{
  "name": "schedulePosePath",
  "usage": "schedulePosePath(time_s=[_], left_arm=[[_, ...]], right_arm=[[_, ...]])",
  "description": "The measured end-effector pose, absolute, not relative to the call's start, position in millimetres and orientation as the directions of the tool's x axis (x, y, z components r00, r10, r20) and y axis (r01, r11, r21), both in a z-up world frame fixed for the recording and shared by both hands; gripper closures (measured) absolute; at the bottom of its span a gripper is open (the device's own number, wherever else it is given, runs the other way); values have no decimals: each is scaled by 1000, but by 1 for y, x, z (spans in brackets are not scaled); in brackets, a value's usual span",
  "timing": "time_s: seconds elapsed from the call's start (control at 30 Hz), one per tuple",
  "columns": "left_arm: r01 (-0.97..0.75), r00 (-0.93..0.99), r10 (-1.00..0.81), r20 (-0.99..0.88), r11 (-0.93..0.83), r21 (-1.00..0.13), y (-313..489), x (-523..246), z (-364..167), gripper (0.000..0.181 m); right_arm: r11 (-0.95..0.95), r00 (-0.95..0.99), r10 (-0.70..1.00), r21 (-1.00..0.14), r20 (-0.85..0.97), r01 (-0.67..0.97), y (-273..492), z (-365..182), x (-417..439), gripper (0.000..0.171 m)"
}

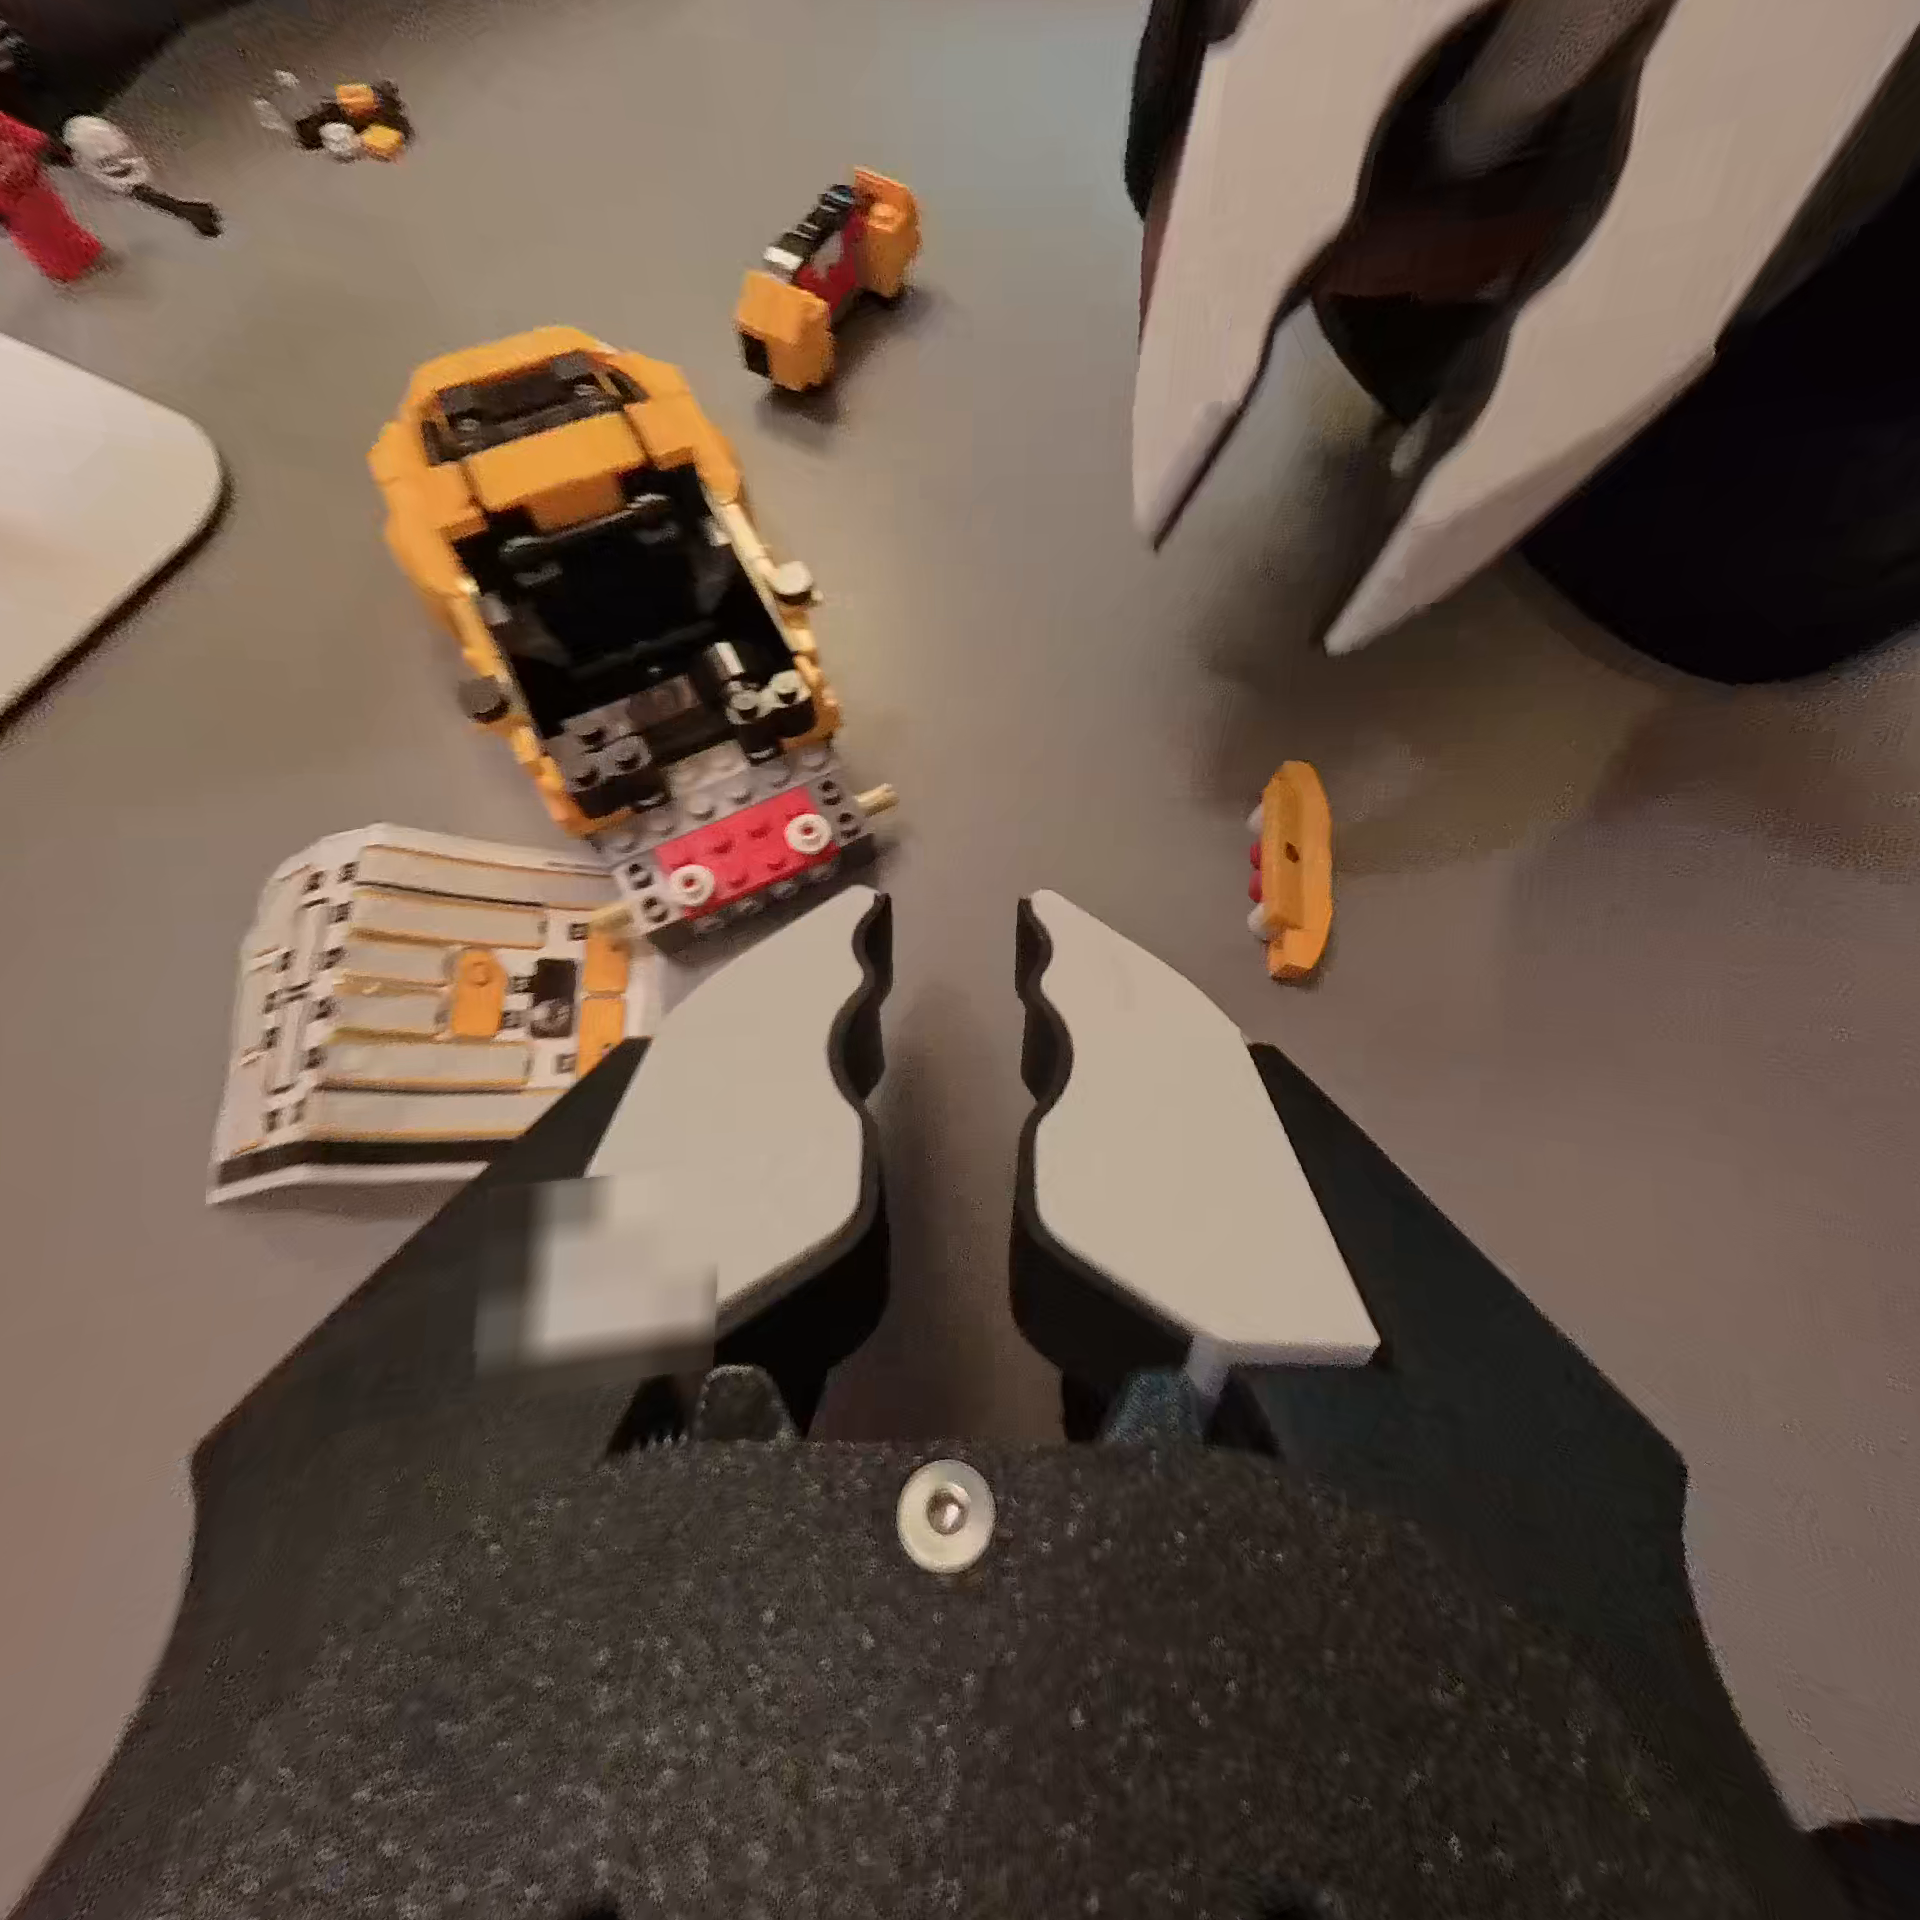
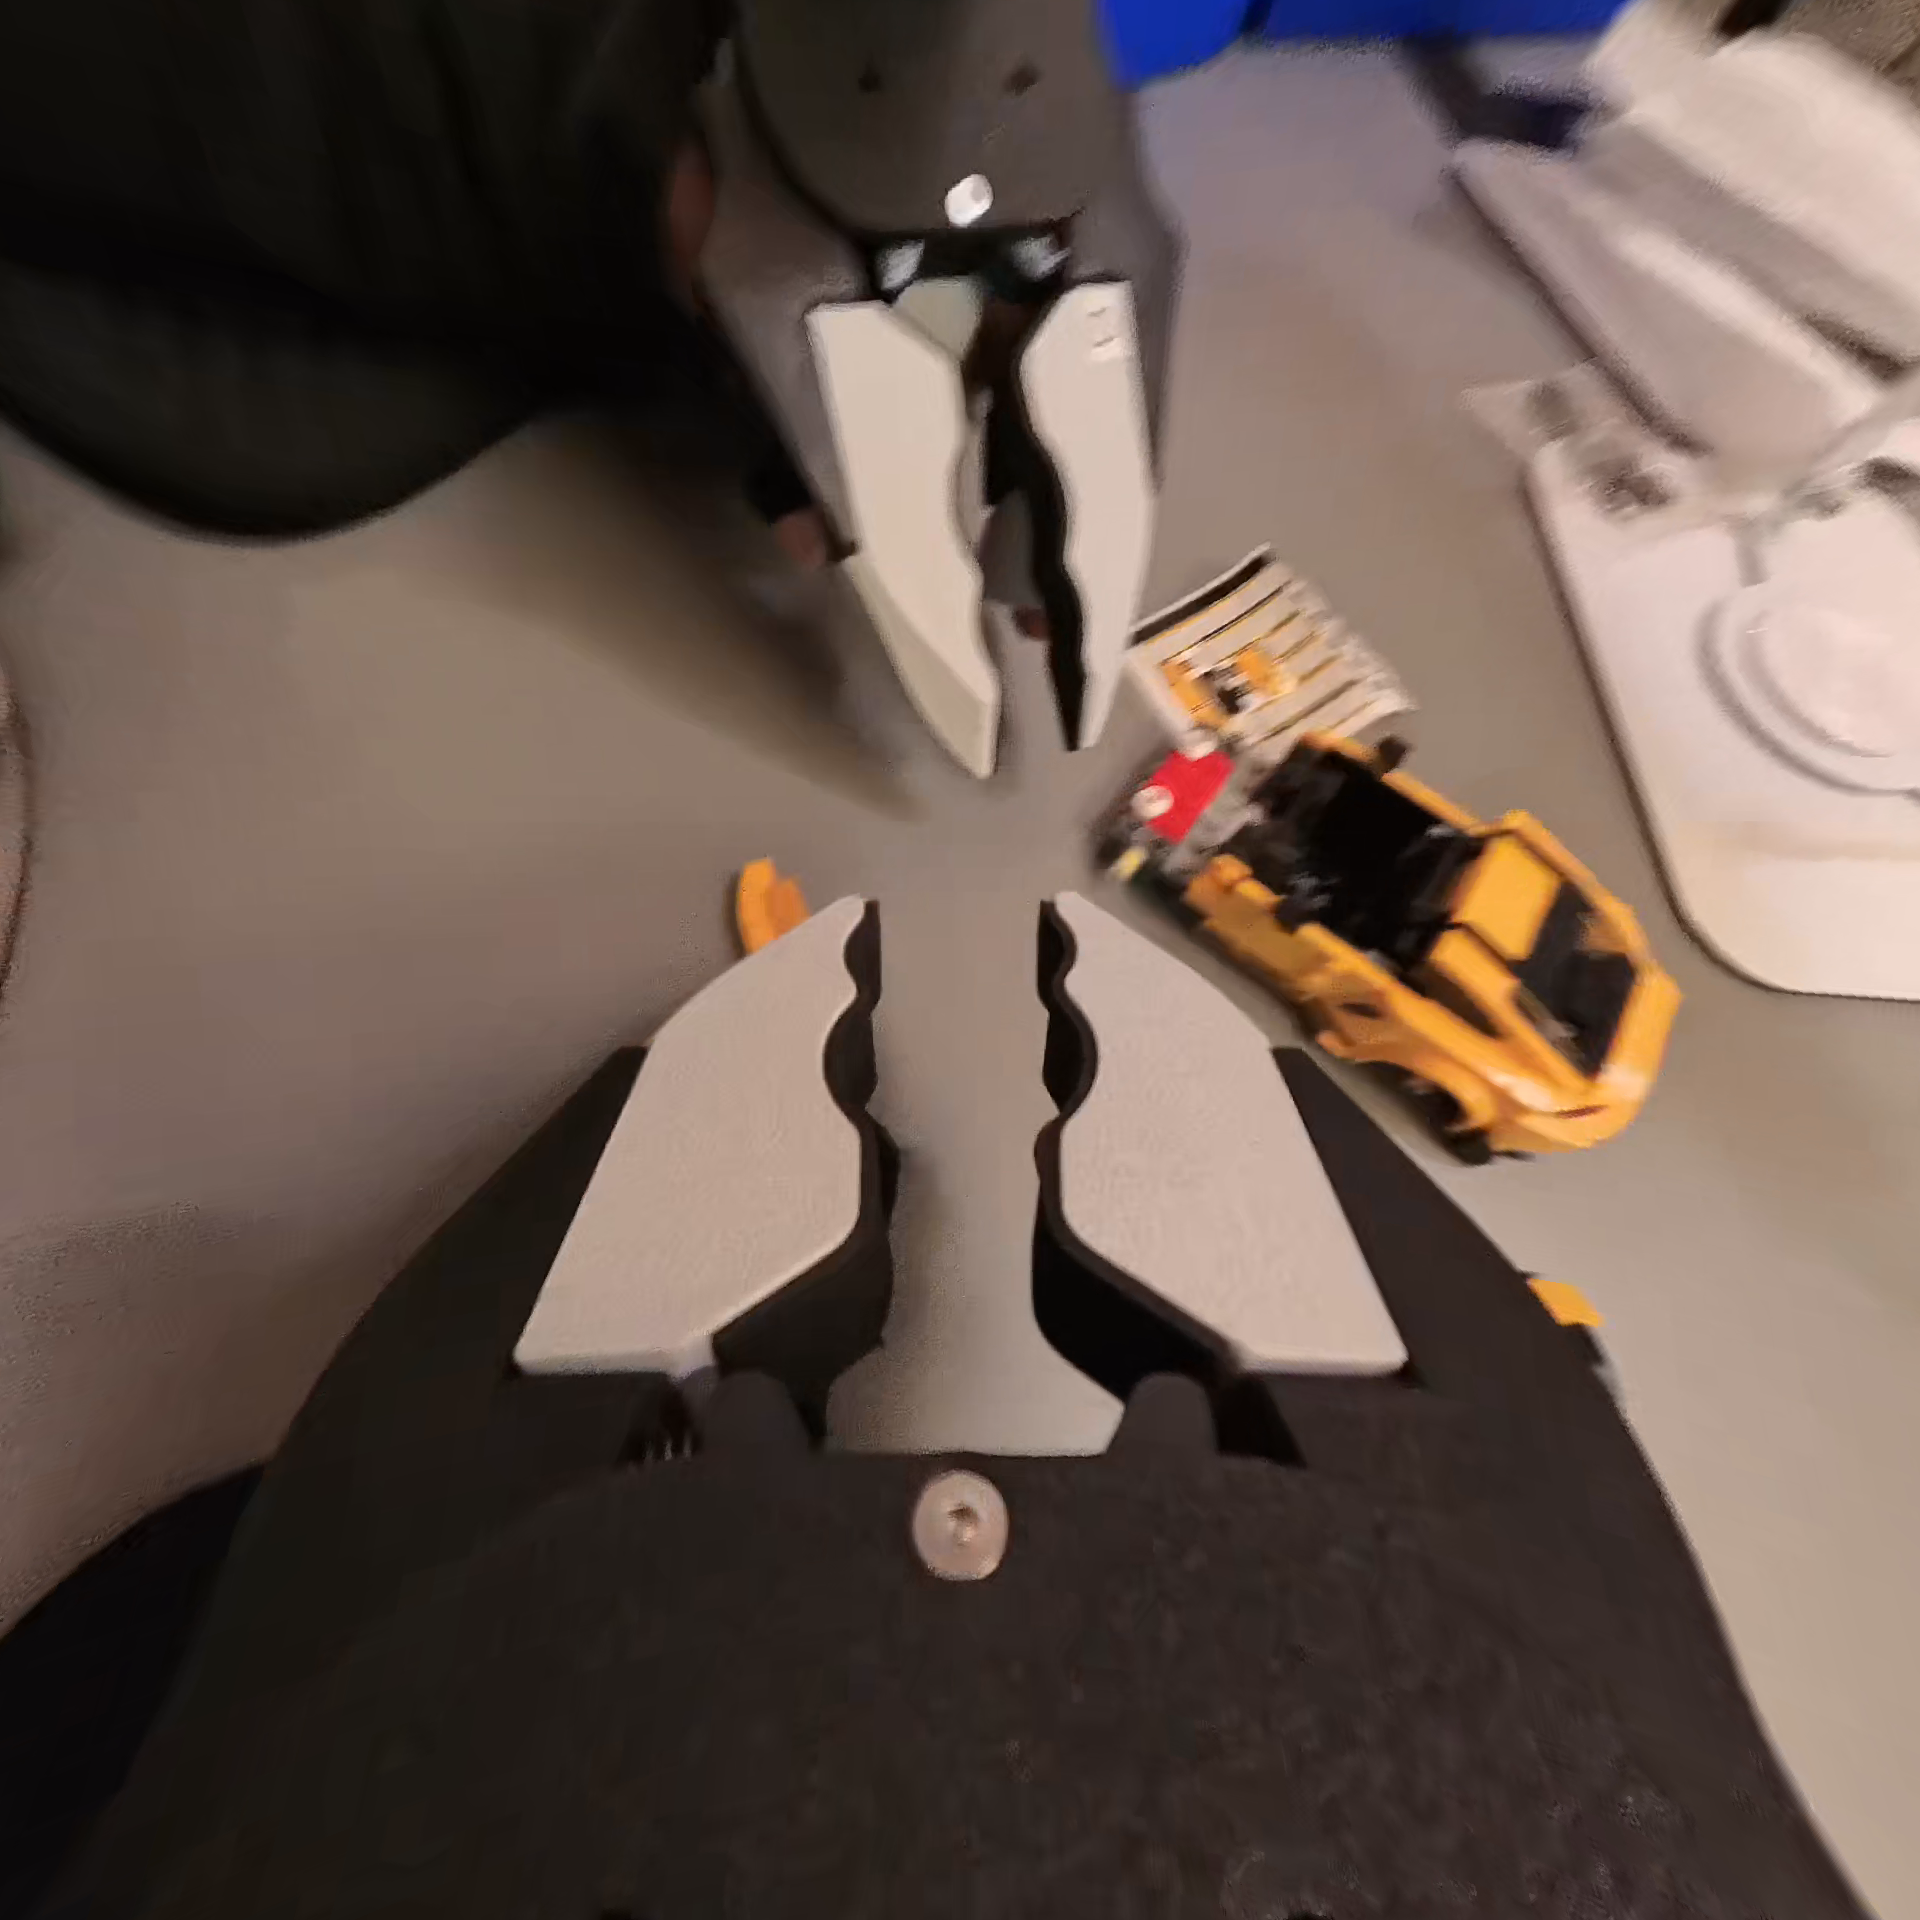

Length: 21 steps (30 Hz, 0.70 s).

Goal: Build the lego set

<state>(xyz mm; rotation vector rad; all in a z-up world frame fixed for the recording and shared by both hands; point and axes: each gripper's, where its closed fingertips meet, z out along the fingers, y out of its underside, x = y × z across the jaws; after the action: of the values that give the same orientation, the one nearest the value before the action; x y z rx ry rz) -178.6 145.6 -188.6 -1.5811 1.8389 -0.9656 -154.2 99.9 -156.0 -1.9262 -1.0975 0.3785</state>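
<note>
A part-built yellow lego car (image 1: pixel 603 582) lies on the grey table, its open rear with a red plate (image 1: pixel 743 847) towards my left gripper (image 1: pixel 954 914). That gripper is open and empty, just short of the car's rear. A yellow curved piece (image 1: pixel 1294 873) lies to its right. My right gripper (image 2: pixel 958 909) is open and empty above the bare table. The curved piece (image 2: pixel 769 904) sits by its left fingertip, and the car (image 2: pixel 1403 935) lies to its right. Each gripper also shows in the other's view, the right (image 1: pixel 1247 582) and the left (image 2: pixel 1029 753).
A sticker sheet (image 1: pixel 416 1018) lies left of the car's rear. A small yellow and red sub-assembly (image 1: pixel 831 281) and a pile of loose pieces (image 1: pixel 353 120) lie farther back. A white board (image 1: pixel 83 488) is at the left. A white stand (image 2: pixel 1766 727) is beyond the car. One gripper's finger ends stand about 7 centimetres off the other's. The yellow curved piece (image 1: pixel 1294 873) lies around 5 centimetres away from my right fingertips.
</note>
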Motion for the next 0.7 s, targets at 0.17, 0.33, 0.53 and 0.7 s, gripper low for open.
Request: schedulePosePath(time_s=[0.17, 0.33, 0.53, 0.7], left_arm=[[-626, -225, -974, 33, 119, -771, 134, -175, -202, 160], [-602, -267, -963, 25, 147, -785, 126, -176, -198, 161], [-583, -349, -937, 22, 199, -788, 112, -180, -197, 161], [-562, -464, -885, 27, 271, -782, 85, -184, -199, 160]], right_arm=[[-258, 479, 861, -662, 173, 703, 78, -194, -164, 138], [-284, 456, 877, -605, 150, 744, 76, -206, -165, 138], [-291, 418, 901, -553, 116, 781, 75, -208, -167, 155], [-337, 390, 921, -527, -11, 780, 70, -208, -166, 156]])
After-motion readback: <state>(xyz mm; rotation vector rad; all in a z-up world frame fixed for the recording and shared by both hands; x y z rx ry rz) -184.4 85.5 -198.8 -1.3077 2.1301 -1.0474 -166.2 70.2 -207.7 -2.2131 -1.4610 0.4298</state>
